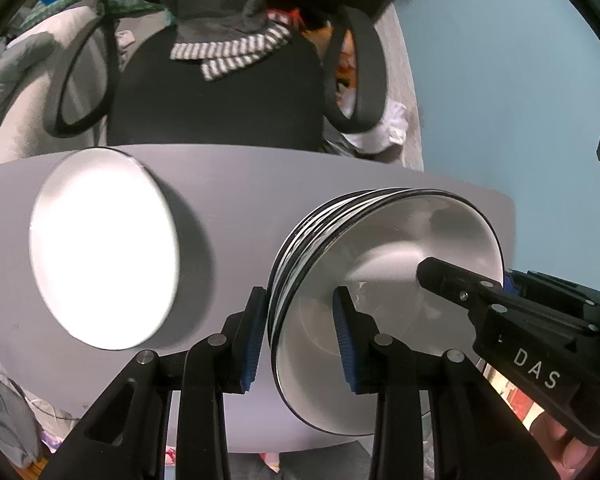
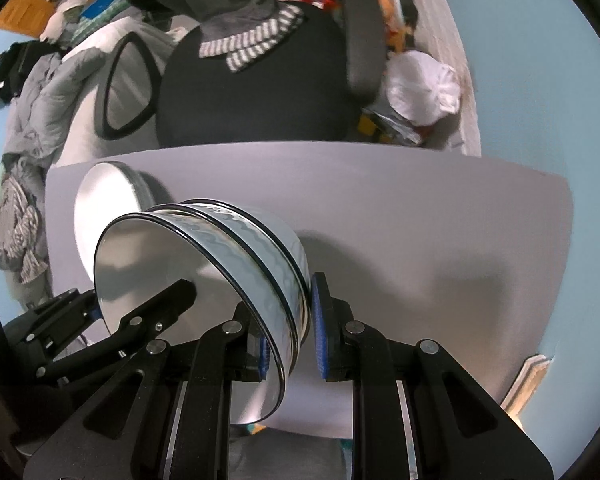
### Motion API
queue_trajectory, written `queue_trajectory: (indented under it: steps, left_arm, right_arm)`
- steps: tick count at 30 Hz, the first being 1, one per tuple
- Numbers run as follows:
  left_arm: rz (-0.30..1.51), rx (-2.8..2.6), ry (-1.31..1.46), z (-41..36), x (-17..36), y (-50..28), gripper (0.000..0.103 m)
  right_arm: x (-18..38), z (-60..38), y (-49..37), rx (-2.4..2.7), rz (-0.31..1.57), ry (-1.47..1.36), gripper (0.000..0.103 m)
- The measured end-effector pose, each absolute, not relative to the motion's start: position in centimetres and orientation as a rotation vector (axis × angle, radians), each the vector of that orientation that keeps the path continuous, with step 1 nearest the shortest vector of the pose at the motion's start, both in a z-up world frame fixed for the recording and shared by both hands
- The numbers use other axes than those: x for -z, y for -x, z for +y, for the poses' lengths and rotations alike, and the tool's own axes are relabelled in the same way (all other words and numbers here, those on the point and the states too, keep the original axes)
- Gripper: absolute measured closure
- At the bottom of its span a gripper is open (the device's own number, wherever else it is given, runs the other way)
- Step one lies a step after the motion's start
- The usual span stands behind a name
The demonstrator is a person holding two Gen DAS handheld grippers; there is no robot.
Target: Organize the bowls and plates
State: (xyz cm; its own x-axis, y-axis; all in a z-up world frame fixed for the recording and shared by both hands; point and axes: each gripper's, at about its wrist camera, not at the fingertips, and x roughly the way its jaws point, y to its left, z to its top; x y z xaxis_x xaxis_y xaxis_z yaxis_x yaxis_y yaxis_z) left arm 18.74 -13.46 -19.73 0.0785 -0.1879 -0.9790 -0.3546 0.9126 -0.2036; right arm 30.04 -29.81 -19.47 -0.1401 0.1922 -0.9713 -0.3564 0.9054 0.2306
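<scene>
A nested stack of white bowls (image 1: pixel 400 256) with black rims and a wavy grey band hangs tilted above the grey table (image 1: pixel 228 200). My left gripper (image 1: pixel 300 336) is shut on the stack's near rim, one blue pad outside and one inside. My right gripper (image 2: pixel 290 340) is shut on the opposite rim of the same bowls (image 2: pixel 160 264). Its inner finger (image 1: pixel 440 278) reaches into the top bowl in the left wrist view. A stack of white plates (image 1: pixel 104 248) lies on the table to the left, partly hidden behind the bowls (image 2: pixel 104 196) in the right wrist view.
A black office chair (image 1: pixel 216 100) with striped and grey clothing draped on it stands behind the table (image 2: pixel 420 208). Grey bedding (image 2: pixel 40 92) lies at the left, a white bag (image 2: pixel 420 84) at the back right. A light blue wall fills the right side.
</scene>
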Motion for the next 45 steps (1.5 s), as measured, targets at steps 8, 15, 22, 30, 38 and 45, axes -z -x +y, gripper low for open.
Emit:
queue_trajectory:
  steps: [8,15,22,30,38,45]
  left_arm:
    - [1.455,-0.196,0.480,-7.1,18.1,-16.4,0.070]
    - [1.440,-0.248,0.504,-1.6,18.1,-14.3,0.070]
    - [1.456,-0.286,0.514,2.2,19.6,-12.8,0.070]
    - [1.490,-0.302,0.528,5.4,21.8,-12.8,0.070]
    - [1.510,-0.291,0.505,6.1,22.4,-13.4,0.070]
    - [1.516,-0.258,0.476,6.2,22.3,-13.8,0.070]
  right_arm:
    - [18.3,-23.2,-28.7,-0.539,1.614,0.190,0.085]
    - [18.5,-17.5,-27.1,-0.588,1.601,0.247,0.085]
    - [19.9,-13.0,-25.7,-0.609,1.618,0.294,0.085]
    - [21.8,-9.6,-24.7,-0.605,1.652,0.329,0.085]
    - [22.9,-8.1,-24.9,-0.577,1.659,0.353,0.085]
    - [23.1,-7.8,-25.7,-0.568,1.661,0.343,0.085]
